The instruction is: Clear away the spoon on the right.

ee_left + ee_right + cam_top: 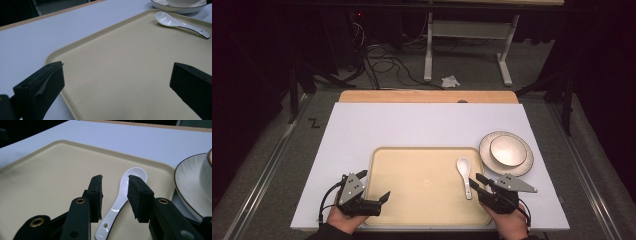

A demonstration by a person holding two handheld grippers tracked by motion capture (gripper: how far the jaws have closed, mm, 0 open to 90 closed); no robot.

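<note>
Right gripper view puts us right over the action: the right hand-held gripper (115, 195) has its two black jaws set narrowly apart, straddling the handle of the white spoon (125, 192), one jaw on either side, with a sliver of gap showing on both. Whether they touch the handle I cannot tell, but nothing is pinched yet. That stance makes sense to me, since a slim, glossy handle wants a tight, centred bite rather than a wide sweep.

The spoon lies flat on the beige tray (45, 175), bowl end pointing away from the right hand-held gripper, handle end with its small hole nearest to it. Just off to that gripper's right, beyond the tray's rim, sits the plate (190, 182) on the worktop (150, 142), a bowl (508, 150) resting on it in the high view, close by, perhaps where the spoon belongs.

In the high view the right hand (512, 222) comes in low from the near edge, its tool angled forward and a touch inward along the handle's line.

The left hand-held gripper (117, 82) hangs with jaws spread wide over the tray's near left corner, holding nothing. The spoon lies well away from it, far across the tray. It looks parked at the rim, maybe ready to steady the tray.
</note>
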